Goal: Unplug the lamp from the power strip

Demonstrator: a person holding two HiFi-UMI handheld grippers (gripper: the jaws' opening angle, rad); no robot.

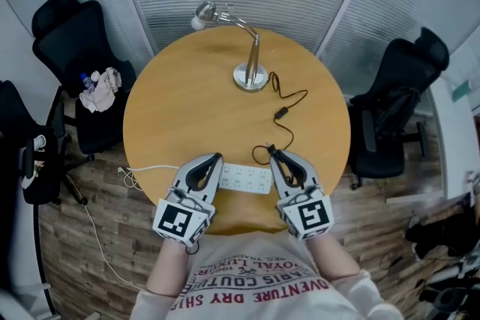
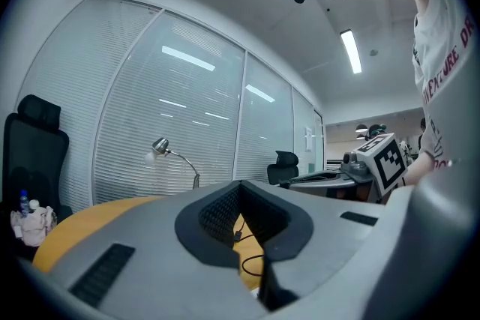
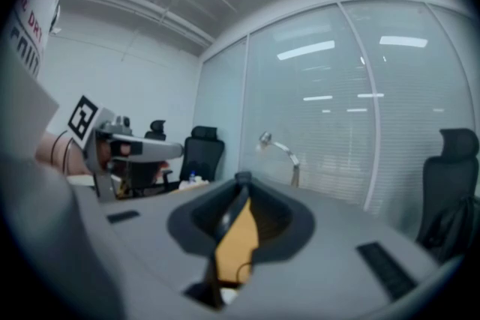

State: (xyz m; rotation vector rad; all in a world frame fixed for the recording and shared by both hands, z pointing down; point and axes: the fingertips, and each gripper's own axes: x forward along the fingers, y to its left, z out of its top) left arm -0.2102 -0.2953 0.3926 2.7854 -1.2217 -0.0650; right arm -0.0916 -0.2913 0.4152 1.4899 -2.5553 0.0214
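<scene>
Head view: the lamp (image 1: pixel 251 75) stands at the desk's (image 1: pixel 172 124) 12 o'clock. The power strip (image 1: pixel 245 178) lies at 6, with the left claw (image 1: pixel 217 158) at its 9 o'clock end and the right claw (image 1: pixel 273 154) at 3.
Left gripper view: the tips are pressed together.
Right gripper view: the tips pinch the black plug (image 3: pixel 242 176).

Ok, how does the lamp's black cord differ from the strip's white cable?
The black cord lies curled on the tabletop from lamp base toward the power strip's right end, carrying an inline switch. The white cable leaves the strip's left end, drops off the edge and trails on the floor. Both are thin.
</scene>
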